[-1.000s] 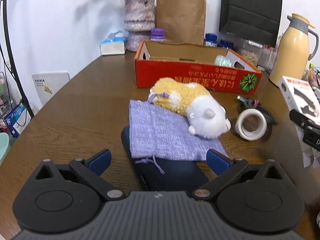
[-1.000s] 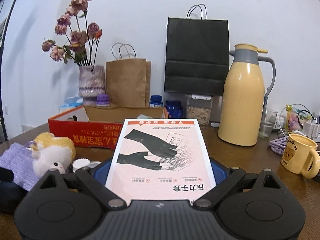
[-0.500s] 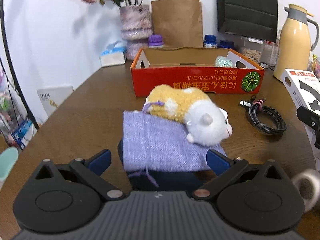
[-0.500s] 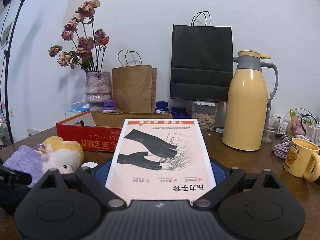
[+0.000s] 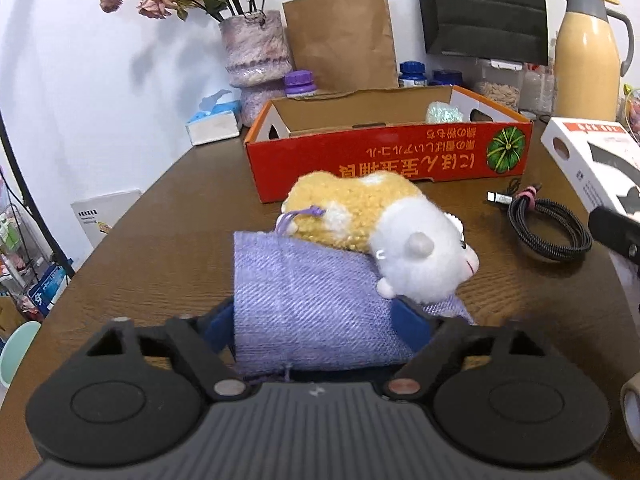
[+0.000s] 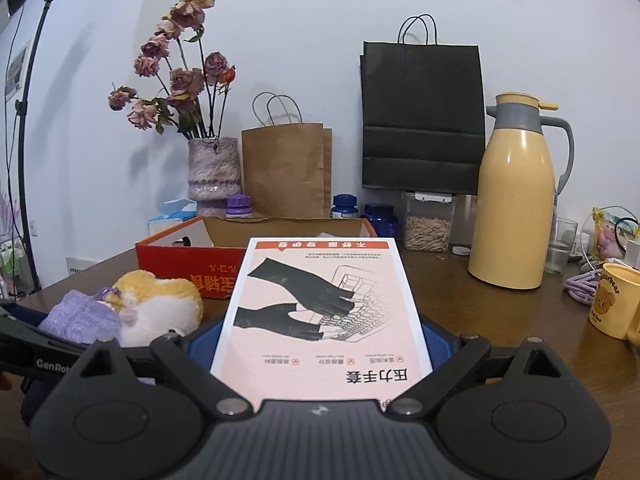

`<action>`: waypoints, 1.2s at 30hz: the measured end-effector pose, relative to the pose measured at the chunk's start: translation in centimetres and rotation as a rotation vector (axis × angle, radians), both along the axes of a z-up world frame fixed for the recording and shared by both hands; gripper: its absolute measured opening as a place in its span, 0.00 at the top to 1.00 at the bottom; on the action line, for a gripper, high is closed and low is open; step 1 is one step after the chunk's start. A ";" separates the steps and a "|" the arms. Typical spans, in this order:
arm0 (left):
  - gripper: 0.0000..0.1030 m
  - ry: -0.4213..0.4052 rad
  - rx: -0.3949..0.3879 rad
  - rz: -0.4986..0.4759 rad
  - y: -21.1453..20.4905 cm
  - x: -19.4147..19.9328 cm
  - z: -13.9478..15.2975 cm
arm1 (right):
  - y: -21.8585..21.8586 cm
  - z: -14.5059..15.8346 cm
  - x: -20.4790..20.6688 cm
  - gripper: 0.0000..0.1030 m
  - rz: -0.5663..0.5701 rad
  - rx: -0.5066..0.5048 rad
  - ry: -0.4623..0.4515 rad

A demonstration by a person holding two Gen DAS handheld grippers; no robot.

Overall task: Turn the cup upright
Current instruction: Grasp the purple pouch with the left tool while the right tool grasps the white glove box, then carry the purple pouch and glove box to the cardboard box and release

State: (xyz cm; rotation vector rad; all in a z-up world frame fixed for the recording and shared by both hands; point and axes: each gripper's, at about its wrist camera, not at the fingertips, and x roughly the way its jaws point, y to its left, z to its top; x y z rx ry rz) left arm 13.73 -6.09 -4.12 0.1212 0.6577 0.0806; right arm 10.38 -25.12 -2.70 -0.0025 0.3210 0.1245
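Two grippers worked over a brown table [image 5: 160, 240]. Left gripper [image 5: 316, 328]: jaws closing, with a purple woven pouch [image 5: 308, 300] between the blue pads, which stood just beside its edges; a firm press on it could not be confirmed. A dark object [image 5: 340, 374] lay under the pouch, and its identity could not be told. A plush toy [image 5: 384, 240] rested on the pouch's far edge, in front of a red carton [image 5: 384, 156]; a coiled cable [image 5: 548, 228] lay to the right. Right gripper [image 6: 320, 336]: clamped on a flat white box [image 6: 320, 300] printed with dark gloves. The yellow cup [image 6: 612, 304] stood on the table at the right edge of the right wrist view, mouth up, near a tall yellow thermos [image 6: 516, 208], well apart from both grippers.
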 end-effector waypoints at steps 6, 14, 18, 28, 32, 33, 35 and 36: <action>0.50 -0.024 0.013 -0.041 0.0 -0.4 0.1 | 0.2 -0.1 0.5 0.07 -0.014 0.005 0.019; 0.85 -0.046 -0.049 -0.091 1.0 -1.2 1.3 | 1.1 -0.3 0.9 0.07 -0.005 0.001 0.034; 0.88 -0.057 -0.078 -0.108 1.7 -1.5 2.1 | 1.5 -0.3 1.0 0.07 -0.002 -0.001 0.037; 0.89 -0.086 -0.159 -0.132 3.5 -1.9 4.0 | 1.5 -0.1 1.3 0.07 -0.018 0.012 0.042; 0.89 -0.104 -0.169 -0.128 4.1 -1.9 4.9 | 1.5 0.2 1.5 0.07 -0.015 0.019 0.043; 0.89 -0.109 -0.169 -0.129 4.1 -1.9 5.1 | 1.5 0.3 1.5 0.07 -0.012 0.020 0.043; 0.89 -0.124 -0.169 -0.128 4.2 -2.0 5.5 | 1.5 0.5 1.6 0.07 -0.006 0.021 0.042; 0.89 -0.132 -0.169 -0.128 4.3 -2.1 5.8 | 1.6 0.6 1.7 0.07 -0.004 0.021 0.042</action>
